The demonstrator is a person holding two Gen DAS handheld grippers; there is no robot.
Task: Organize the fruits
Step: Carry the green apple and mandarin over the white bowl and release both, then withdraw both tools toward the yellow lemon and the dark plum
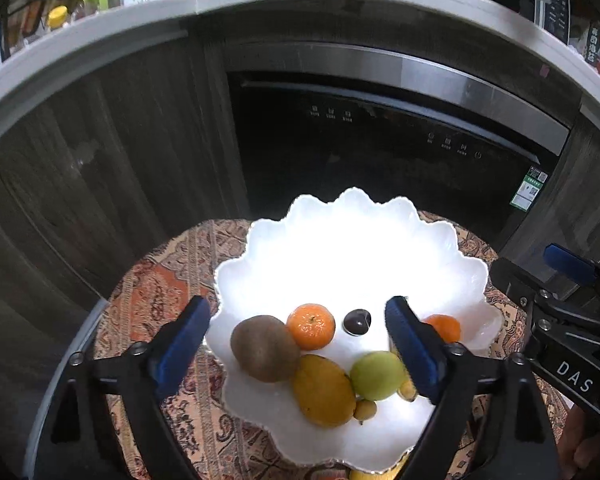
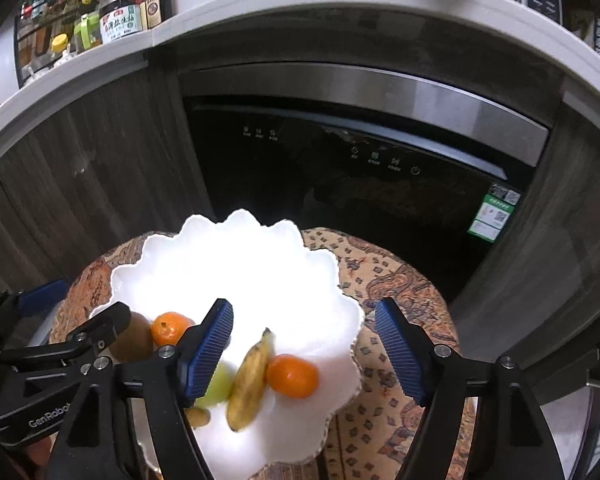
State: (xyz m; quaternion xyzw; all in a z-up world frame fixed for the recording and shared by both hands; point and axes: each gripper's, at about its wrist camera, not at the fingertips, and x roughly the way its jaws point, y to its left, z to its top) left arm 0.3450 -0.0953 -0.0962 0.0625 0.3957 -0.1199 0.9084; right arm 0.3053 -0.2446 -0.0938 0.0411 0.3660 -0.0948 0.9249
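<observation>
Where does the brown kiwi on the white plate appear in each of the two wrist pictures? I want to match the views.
Left wrist view: the kiwi lies low in the picture, left of centre, on the plate's near left part, beside a mandarin.
Right wrist view: the kiwi shows at lower left, partly hidden behind the left gripper.
Shared landmark: the white scalloped plate on the patterned cloth.

White scalloped plate (image 1: 440,248) is sitting on a patterned cloth, carrying the fruit: a brown kiwi (image 1: 265,348) is touching a mandarin (image 1: 311,326) and a yellow-orange fruit (image 1: 323,390); a green fruit (image 1: 378,375), dark plum (image 1: 357,322), spotted banana (image 2: 250,380) and second mandarin (image 2: 292,375) are lying alongside.
</observation>
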